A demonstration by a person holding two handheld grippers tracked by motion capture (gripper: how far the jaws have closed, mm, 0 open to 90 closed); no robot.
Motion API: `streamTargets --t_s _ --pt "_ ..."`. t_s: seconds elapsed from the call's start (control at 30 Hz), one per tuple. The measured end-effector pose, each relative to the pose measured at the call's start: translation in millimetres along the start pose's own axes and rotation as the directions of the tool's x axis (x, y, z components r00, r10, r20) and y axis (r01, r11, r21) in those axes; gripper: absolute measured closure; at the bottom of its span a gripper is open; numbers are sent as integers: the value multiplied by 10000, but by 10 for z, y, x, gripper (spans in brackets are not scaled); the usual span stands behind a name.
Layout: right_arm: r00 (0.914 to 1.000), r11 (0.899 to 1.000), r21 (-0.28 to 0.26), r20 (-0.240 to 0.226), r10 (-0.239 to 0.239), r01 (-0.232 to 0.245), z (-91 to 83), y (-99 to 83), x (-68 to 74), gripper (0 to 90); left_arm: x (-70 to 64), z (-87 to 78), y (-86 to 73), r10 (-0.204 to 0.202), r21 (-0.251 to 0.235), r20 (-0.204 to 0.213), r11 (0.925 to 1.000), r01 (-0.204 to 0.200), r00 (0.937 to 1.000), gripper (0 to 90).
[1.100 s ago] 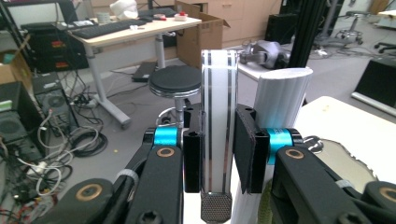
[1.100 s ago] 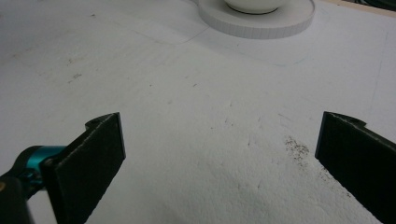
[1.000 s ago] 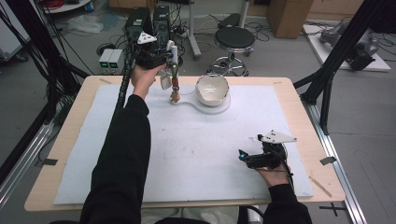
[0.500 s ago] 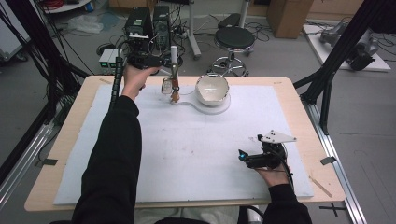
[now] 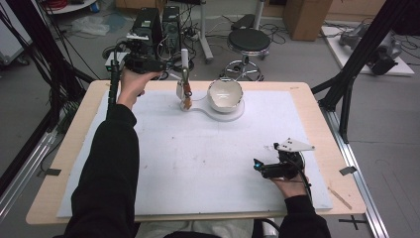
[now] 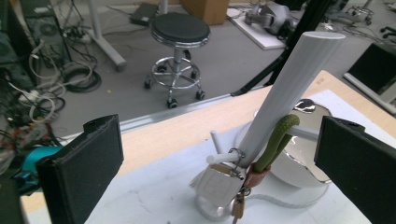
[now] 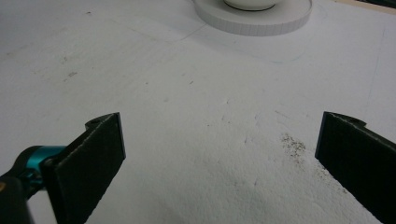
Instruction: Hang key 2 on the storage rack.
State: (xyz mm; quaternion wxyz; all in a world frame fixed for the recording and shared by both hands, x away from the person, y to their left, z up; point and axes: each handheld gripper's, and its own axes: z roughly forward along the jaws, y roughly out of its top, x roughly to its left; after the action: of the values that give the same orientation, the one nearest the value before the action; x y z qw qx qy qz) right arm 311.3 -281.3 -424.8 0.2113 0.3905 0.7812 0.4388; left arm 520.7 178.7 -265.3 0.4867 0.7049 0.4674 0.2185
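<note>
A white post (image 5: 183, 64) stands on a small base at the far side of the white mat, joined to a round white stand (image 5: 236, 113) that carries a white bowl (image 5: 224, 94). A green cord loop (image 6: 276, 139), a brown tag (image 6: 256, 177) and a square white key fob (image 6: 215, 181) hang on the post (image 6: 287, 98). My left gripper (image 5: 161, 64) is just left of the post, raised and open, facing it with nothing between its jaws (image 6: 219, 154). My right gripper (image 5: 260, 168) rests low near the front right, open over bare mat (image 7: 219, 140).
The white foam mat (image 5: 198, 158) covers most of the wooden table (image 5: 322, 124). Beyond the far edge are a black stool (image 5: 249, 39), computer towers (image 5: 148, 22) and cables. A black frame strut (image 5: 346, 94) rises at the right.
My left gripper has drawn back to the left, away from the post, and the hanging items stay on the post. The right gripper has not moved.
</note>
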Motion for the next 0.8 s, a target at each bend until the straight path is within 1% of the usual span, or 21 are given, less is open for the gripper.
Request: streamTargets --t_s 0.1,0.17,0.3,0.33,0.4,0.43,0.53,0.67,0.73,0.8 --pt "10000 10000 31 -20 14 -14 -2 3 4 5 10 -65 -13 -244 -92 -140 9997 243 9996 17" --pt "10000 10000 31 -35 -14 14 -4 5 5 6 19 -93 -31 -280 -60 -138 9996 280 9995 17" --pt "10000 10000 58 -13 -22 22 -3 6 9 5 32 -127 -83 -275 -7 -20 9996 275 9996 17" --pt "10000 10000 71 -11 9 -8 -1 6 10 5 37 -137 -99 -264 -20 73 9996 264 9996 17" --pt "10000 9999 106 41 -54 54 4 4 5 5 50 -151 -138 -494 -28 228 9988 495 9985 17" --pt "10000 9999 138 34 -19 19 5 2 1 5 57 -153 -153 -525 0 257 9986 526 9983 17" --pt "10000 9999 149 61 34 -35 1 -4 -13 5 85 -167 -213 -497 124 131 9987 495 9987 17" --pt "9998 9996 204 -3 212 -212 -3 -7 -32 5 126 -202 -286 -606 93 134 9981 605 9981 17" --pt "9997 9994 225 4 253 -253 -4 -8 -33 5 139 -222 -321 -579 90 184 9983 577 9982 17" --pt "9996 9993 242 11 268 -268 -3 -8 -33 5 153 -247 -361 -529 26 363 9986 529 9979 17"
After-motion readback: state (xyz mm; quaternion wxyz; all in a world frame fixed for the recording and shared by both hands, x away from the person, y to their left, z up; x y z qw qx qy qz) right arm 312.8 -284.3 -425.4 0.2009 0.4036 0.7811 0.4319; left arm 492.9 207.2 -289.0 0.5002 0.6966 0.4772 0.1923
